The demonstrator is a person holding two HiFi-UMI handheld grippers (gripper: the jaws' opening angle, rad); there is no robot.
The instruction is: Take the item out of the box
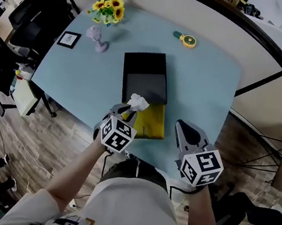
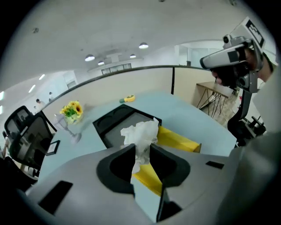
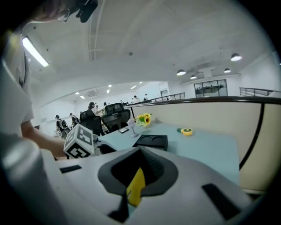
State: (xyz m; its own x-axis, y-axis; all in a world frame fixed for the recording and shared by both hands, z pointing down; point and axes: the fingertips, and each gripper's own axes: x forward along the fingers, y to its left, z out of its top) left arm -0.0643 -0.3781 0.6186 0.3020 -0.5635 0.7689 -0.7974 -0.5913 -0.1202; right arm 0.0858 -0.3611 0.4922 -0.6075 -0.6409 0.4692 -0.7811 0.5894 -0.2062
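open-plan office, black swivel chairs (image 1: 36, 15), desk partitions (image 3: 210, 117), ceiling downlights (image 3: 235, 57)

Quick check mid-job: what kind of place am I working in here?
Most likely an open-plan office: black office chairs beside the light-blue table, a low partition along its far edge, and people at other desks under ceiling lights in the right gripper view.

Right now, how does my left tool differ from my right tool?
The left tool is shut on a crumpled white paper; the right tool has its jaws together and grips nothing. The left tool hangs above the left edge of the yellow box, while the right tool is off to that box's right, over the blue table. Both point toward the table's far side.
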